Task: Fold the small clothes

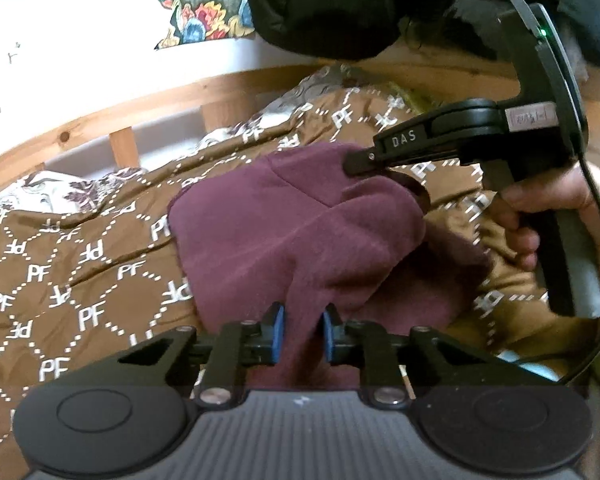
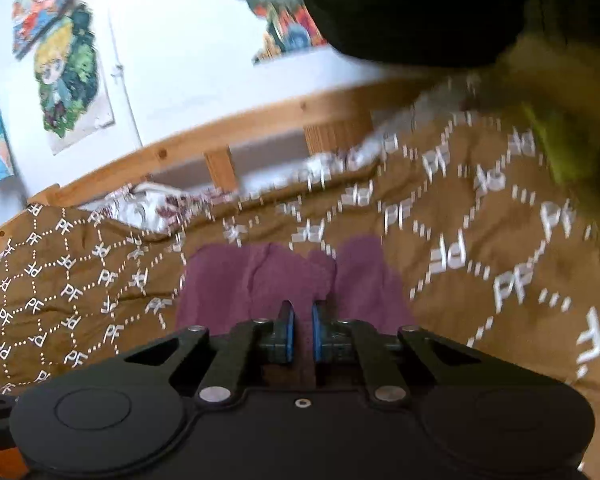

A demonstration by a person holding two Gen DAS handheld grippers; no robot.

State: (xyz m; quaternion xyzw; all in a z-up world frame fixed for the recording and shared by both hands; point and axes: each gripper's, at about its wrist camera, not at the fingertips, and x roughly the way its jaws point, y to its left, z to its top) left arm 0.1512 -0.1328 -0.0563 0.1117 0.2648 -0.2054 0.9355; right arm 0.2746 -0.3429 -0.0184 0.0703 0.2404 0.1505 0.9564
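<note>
A small maroon fleece garment [image 1: 292, 236] lies on a brown bedspread [image 1: 60, 264] printed with white "PF" letters. My left gripper [image 1: 303, 334] is shut on the garment's near edge, cloth bunched between its blue pads [image 1: 277, 334]. My right gripper [image 1: 350, 162] shows in the left wrist view, pinching the garment's far right part and lifting a fold. In the right wrist view my right gripper [image 2: 302, 334] is shut on the maroon garment [image 2: 220, 284], which is blurred.
A wooden bed rail [image 1: 120, 116] runs along the far side under a white wall with colourful posters [image 2: 66, 68]. A black padded jacket [image 1: 340, 4] hangs at the top. A white floral sheet [image 1: 52, 188] shows beyond the bedspread.
</note>
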